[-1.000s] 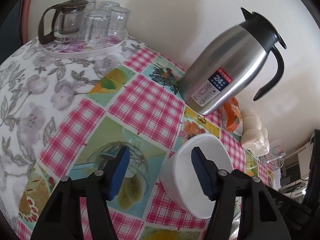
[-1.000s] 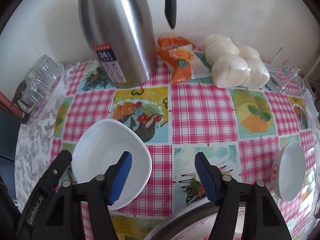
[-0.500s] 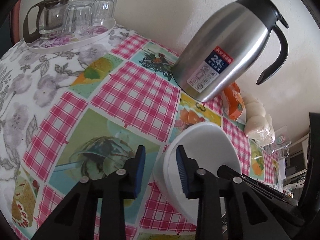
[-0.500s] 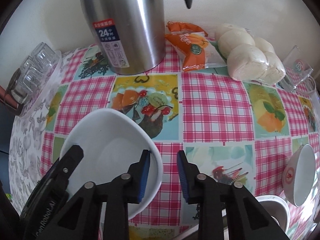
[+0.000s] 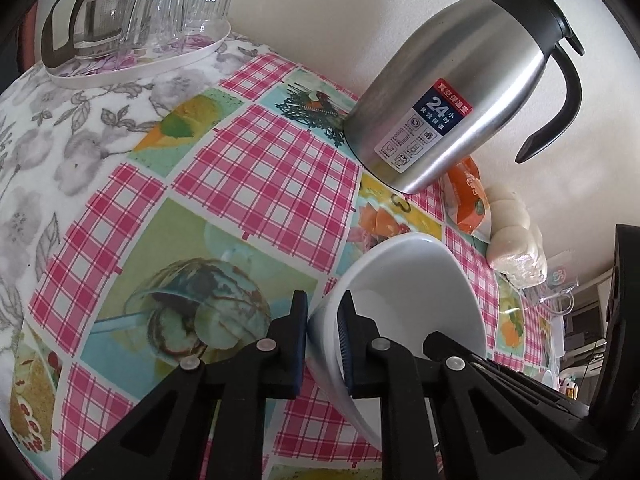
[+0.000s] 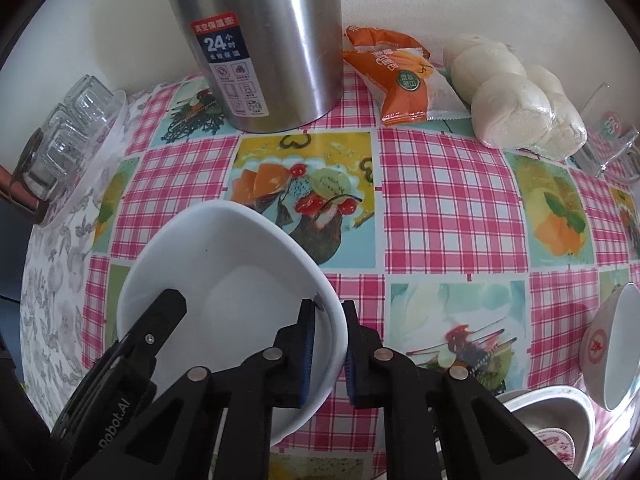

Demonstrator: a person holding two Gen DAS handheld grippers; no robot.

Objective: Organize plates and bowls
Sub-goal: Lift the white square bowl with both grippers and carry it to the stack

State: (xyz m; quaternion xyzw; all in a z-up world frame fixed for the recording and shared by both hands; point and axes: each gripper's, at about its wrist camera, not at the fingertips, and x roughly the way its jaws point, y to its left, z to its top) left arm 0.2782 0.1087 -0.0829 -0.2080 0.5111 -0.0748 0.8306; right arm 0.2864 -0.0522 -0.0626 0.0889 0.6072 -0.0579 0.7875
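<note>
- Claw state, left: your left claw has just been closing and now pinches the near rim of the white bowl, one pad outside the wall and one inside.
- Claw state, right: your right claw has likewise just been closing and clamps the opposite rim of the same white bowl, the wall between its blue pads.
- Location of the task item: the bowl sits on the checked surface, in front of the steel flask and well apart from the glass tray at the far corner.
- Other crockery: a small patterned bowl lies at the right edge, beside a metal basin with a floral dish in it.
- Step in hand, by judgement: you have secured a two-handed grip; the lift has not begun.
- Next move, by judgement: raise both claws together and level, so that neither rim slips, then carry the bowl towards the other crockery at the right.
- Risk: the glazed rim is smooth and each grip is narrow; uneven lifting could tip the bowl.
</note>
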